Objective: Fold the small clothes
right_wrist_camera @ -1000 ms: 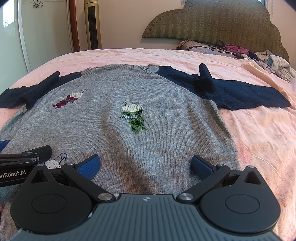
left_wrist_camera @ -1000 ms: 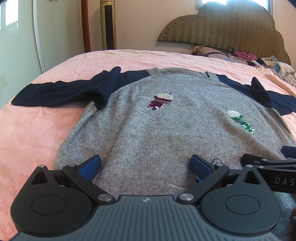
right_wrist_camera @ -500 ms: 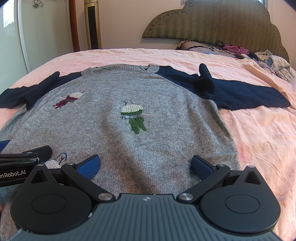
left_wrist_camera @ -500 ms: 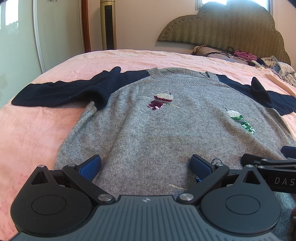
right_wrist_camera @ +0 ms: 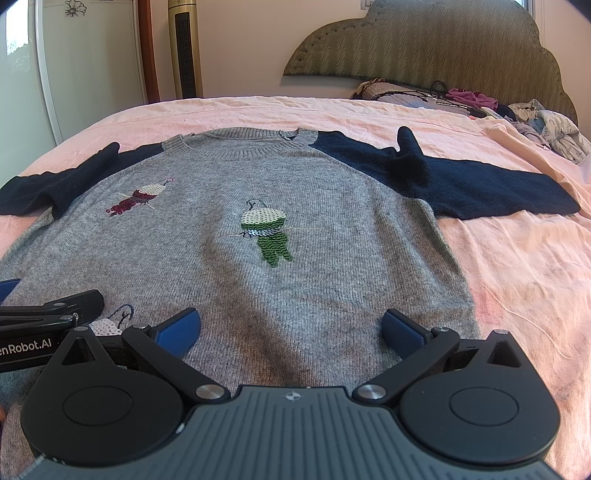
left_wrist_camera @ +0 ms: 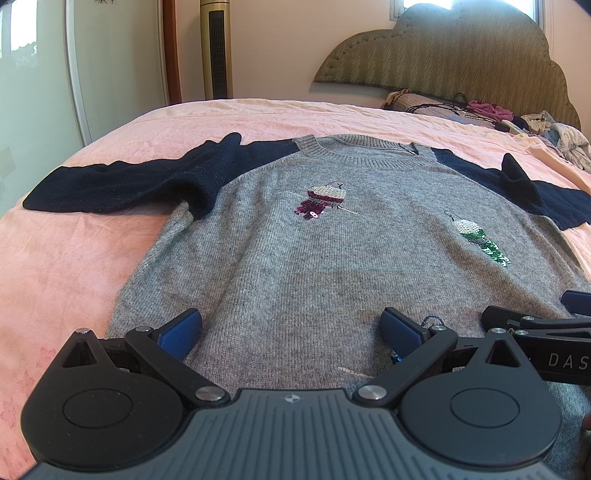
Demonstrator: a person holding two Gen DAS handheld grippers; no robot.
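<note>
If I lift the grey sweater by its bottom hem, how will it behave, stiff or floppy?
Probably floppy: the grey sweater is soft knit lying flat on the bed, so it should drape and sag. The navy sleeves will likely trail and dangle. Both the left gripper and the right gripper are open.

"DAS" on right tool (left_wrist_camera: 554, 347), "enRobot.AI" on left tool (right_wrist_camera: 40, 325)

Through both wrist feeds I see bright daylight, coming from a blown-out window (left_wrist_camera: 465, 4) above the headboard (left_wrist_camera: 443, 59) and glass at the far left. The pink bed (left_wrist_camera: 74, 240) glows warm, with soft shadows under each tool. Everything near stays sharp, but the fisheye bows the bed's edges and darkens the top corners.
</note>
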